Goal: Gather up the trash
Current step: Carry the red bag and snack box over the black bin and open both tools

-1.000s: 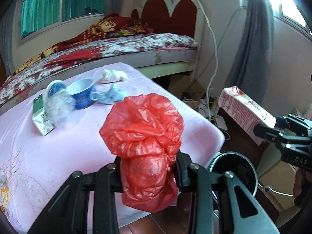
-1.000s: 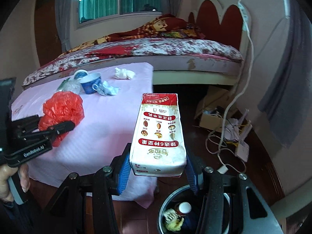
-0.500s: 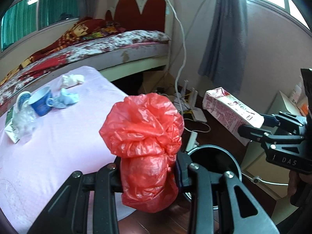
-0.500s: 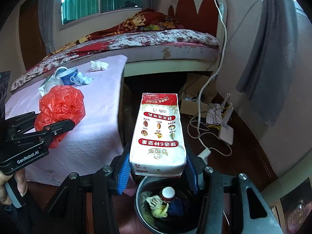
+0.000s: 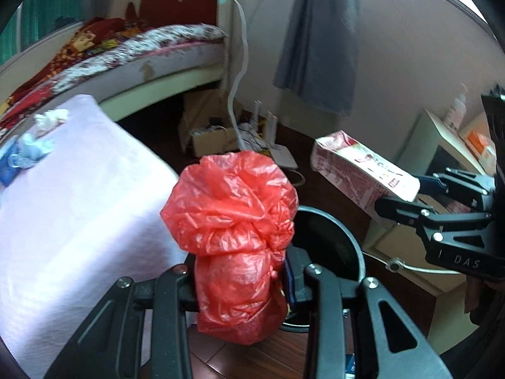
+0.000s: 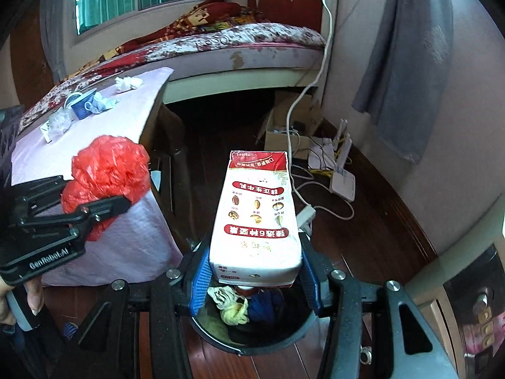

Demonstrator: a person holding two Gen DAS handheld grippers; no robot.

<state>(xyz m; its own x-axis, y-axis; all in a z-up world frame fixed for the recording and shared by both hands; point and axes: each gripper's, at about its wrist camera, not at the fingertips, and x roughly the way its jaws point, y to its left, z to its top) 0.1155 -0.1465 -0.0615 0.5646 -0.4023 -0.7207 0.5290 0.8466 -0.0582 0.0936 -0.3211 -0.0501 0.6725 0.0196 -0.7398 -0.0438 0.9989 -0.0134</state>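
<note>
Drop-off step. Left gripper (image 5: 241,284) clamped crumpled red plastic bag (image 5: 233,221), right gripper (image 6: 254,279) clamped white-and-red milk carton (image 6: 257,214), both poised over round black bin (image 6: 252,331). Next, probably: jaws release, trash falls in.

The red plastic bag (image 5: 235,221) is covering most of the dark trash bin (image 5: 331,246) in left wrist view; only its right rim's showing. In right wrist view the milk carton (image 6: 255,218) is blocking the bin's far side, incl. a bottle cap w/ body hidden. Carton print is too small to read. Desk (image 5: 79,205) is getting cut off at left edge, its small items blurring.
</note>
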